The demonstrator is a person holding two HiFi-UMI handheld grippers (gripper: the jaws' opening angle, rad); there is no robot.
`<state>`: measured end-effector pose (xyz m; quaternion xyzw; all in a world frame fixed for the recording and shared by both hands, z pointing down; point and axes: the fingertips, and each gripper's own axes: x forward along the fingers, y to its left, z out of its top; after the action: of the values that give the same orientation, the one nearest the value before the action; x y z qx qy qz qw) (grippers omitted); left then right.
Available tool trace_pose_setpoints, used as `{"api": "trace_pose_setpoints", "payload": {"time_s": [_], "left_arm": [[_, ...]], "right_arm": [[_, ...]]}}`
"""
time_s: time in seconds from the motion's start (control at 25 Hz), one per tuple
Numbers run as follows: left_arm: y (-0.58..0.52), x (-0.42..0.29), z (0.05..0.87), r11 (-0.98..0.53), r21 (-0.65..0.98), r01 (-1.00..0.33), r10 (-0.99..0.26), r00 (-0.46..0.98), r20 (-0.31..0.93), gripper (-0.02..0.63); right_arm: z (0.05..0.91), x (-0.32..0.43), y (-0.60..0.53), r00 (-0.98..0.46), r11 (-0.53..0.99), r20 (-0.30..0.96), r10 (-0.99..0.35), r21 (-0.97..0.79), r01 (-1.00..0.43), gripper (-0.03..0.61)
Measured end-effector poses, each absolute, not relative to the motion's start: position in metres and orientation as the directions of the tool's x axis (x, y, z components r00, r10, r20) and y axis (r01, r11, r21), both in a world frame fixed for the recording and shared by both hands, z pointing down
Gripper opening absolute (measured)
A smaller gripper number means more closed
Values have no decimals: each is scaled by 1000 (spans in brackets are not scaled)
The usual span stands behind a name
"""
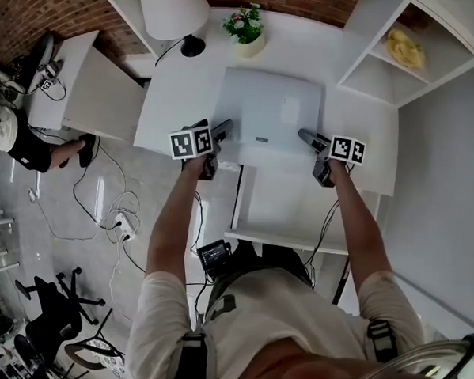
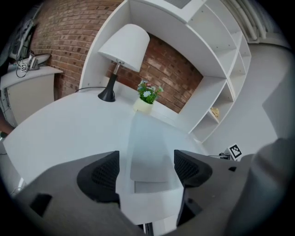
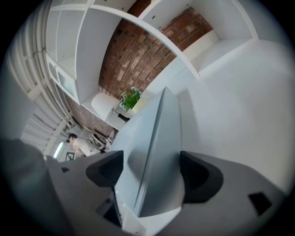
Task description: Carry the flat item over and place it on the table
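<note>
Your flat grey item (image 1: 268, 104) lies closed and level on the white table (image 1: 176, 93), toward its right half, with a small pale label on top.

Around it, at the far edge:
- One lamp (image 1: 174, 12) with a white shade and black foot stands at the far left, well apart from the item.
- One pot (image 1: 246, 26) sits near the item's far edge and holds a green plant with small white and pink flowers.
- One white shelf unit (image 1: 373, 67) rises at the right. One of its compartments holds a yellow thing (image 1: 406, 49) that is too small to name.

Nothing lies on top of the item or between it and you.

You have two claws on it:
- Your left claw (image 1: 222, 130) is at the near left corner. In the left gripper view its jaws stand wide, with the item's near edge in the gap and space on both sides.
- Your right claw (image 1: 307, 136) is at the near right corner and rolled to one side. Its jaws are also wide, and the item's edge runs between them without either pad pressing on it.

To the far left stands a second white table (image 1: 65, 75), with a person (image 1: 12, 133) beside it. Cables (image 1: 120, 222) trail over the floor, and one black office chair (image 1: 53, 313) stands at the near left.
</note>
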<state>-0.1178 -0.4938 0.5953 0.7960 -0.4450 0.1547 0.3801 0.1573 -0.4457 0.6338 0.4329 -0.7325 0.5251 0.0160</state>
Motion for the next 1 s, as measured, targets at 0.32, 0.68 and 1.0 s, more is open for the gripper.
{"api": "trace_pose_setpoints", "payload": {"time_s": [0.32, 0.68, 1.0], "left_arm": [[-458, -130, 541, -425, 467, -775, -617, 626, 477, 364], [-373, -130, 494, -525, 481, -702, -631, 700, 333, 282], [-344, -142, 438, -567, 478, -671, -669, 714, 209, 187]], "right_arm": [[575, 163, -442, -626, 145, 365, -690, -777, -613, 407], [454, 74, -377, -887, 510, 81, -455, -793, -334, 411], [391, -15, -336, -945, 648, -35, -325, -736, -196, 243]]}}
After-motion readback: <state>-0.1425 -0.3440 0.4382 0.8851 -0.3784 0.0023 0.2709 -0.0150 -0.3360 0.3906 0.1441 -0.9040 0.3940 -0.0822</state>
